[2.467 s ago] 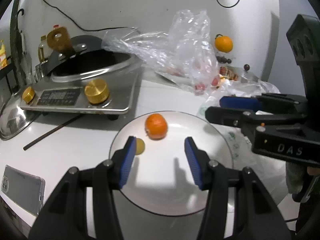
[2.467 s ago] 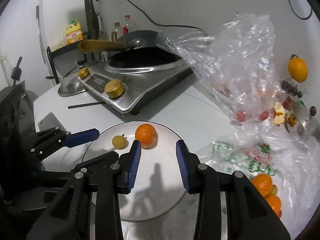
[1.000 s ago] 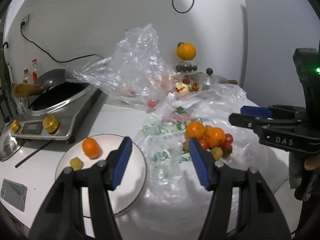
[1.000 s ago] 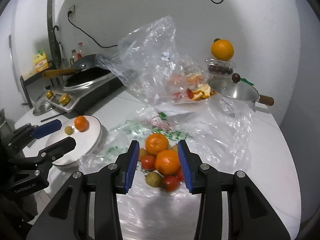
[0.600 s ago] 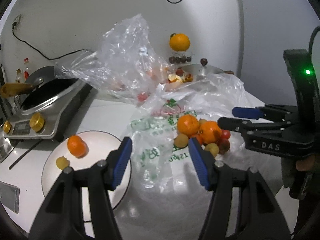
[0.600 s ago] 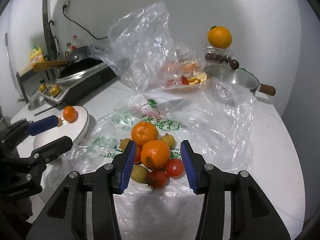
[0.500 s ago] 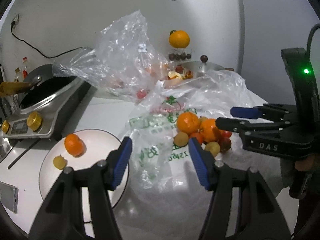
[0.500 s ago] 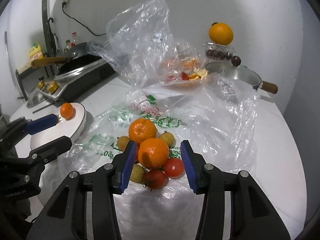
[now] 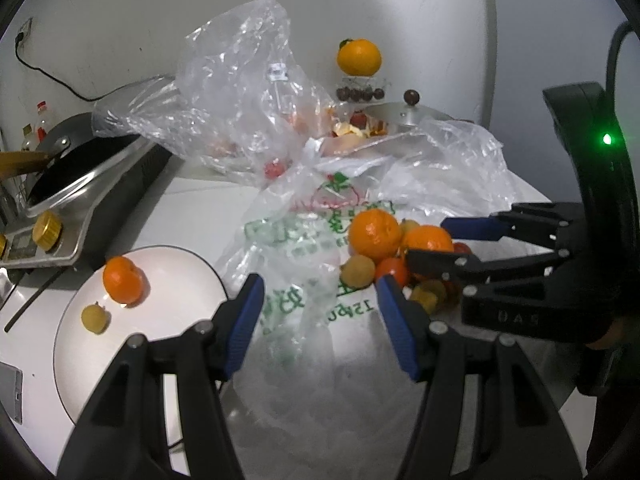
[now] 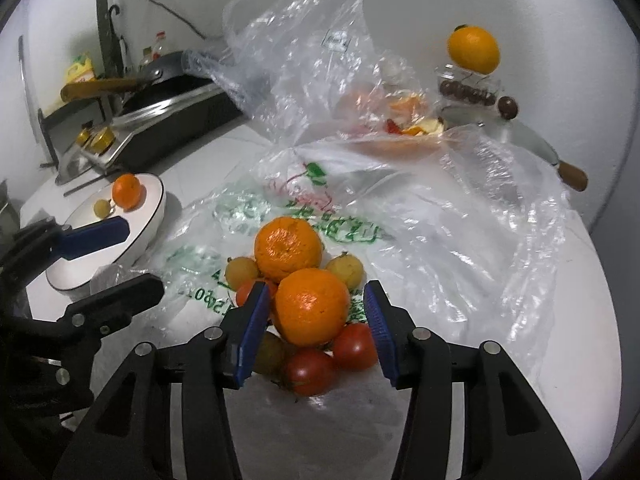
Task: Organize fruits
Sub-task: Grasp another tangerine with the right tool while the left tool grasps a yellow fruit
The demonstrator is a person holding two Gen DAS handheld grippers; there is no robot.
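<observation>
Right gripper: the right gripper (image 10: 314,320), black with blue pads, points down at the fruit pile; its jaws are opening, the nearer orange sits between the pads, and whether they touch its skin cannot be told.
Left gripper: the left gripper (image 9: 320,320), same make, hangs with its jaws apart over the crinkled plastic, nothing between them.
Nearest fruit: two red round tomatoes (image 10: 310,372) at the front of the pile, just below the right gripper's pads.
Nearer orange: a round, dimpled orange (image 10: 312,306), resting on the tomatoes and touching the one behind.
Farther orange: a second round orange (image 10: 288,249) behind it, with small yellow-green round fruits (image 10: 345,270) at either side.
Under the pile: a clear plastic bag with green and red print (image 10: 344,232), spread flat on the white surface (image 10: 572,320).
Plate: a white round plate (image 9: 172,280) to the left of the bag, holding one small orange (image 9: 122,279) and one small yellow-green fruit (image 9: 95,318), close together.
Middle distance: a puffed-up clear plastic bag (image 9: 240,92) with fruit scraps inside.
Left rear: a steel cooker with brass knobs (image 9: 60,220) carrying a dark pan.
Far back: a large orange (image 10: 473,49) perched on a clear jar of dark round things (image 10: 466,90), beside a steel lid with a wooden handle (image 10: 520,136).
</observation>
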